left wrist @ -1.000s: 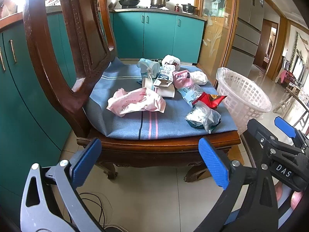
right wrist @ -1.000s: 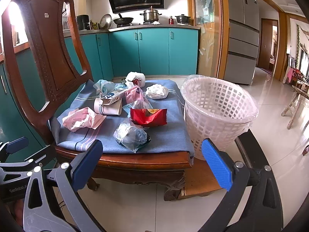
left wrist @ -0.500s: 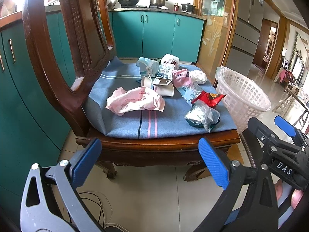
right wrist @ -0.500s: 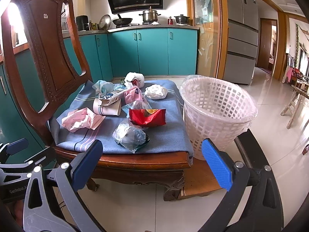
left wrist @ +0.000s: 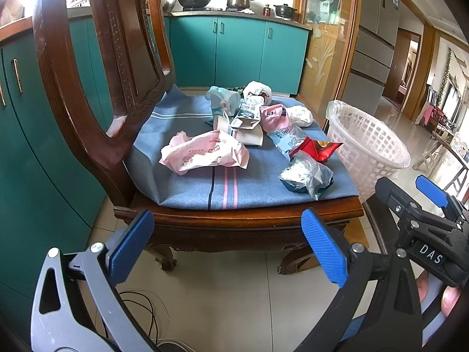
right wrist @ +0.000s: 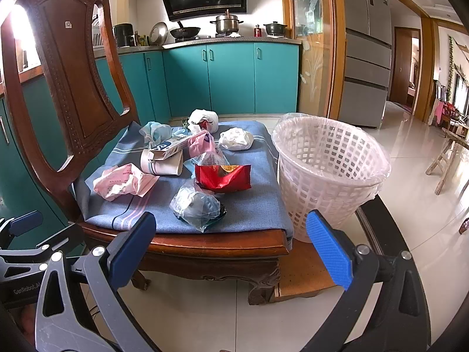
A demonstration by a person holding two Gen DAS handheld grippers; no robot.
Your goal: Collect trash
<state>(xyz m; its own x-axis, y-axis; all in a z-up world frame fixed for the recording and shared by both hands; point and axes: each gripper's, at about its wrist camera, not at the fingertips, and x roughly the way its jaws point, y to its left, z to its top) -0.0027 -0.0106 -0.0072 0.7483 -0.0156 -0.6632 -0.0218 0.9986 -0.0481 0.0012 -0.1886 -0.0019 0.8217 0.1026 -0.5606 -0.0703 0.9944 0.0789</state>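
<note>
Trash [left wrist: 205,155] beyond both spread tools [left wrist: 225,243]

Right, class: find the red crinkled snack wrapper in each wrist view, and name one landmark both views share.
Left wrist view: the red crinkled snack wrapper lies right of centre, near the cushion's right edge.
Right wrist view: it lies at centre, mid-cushion.
Shared landmark: the white plastic lattice basket, standing just right of the wrapper.
</note>
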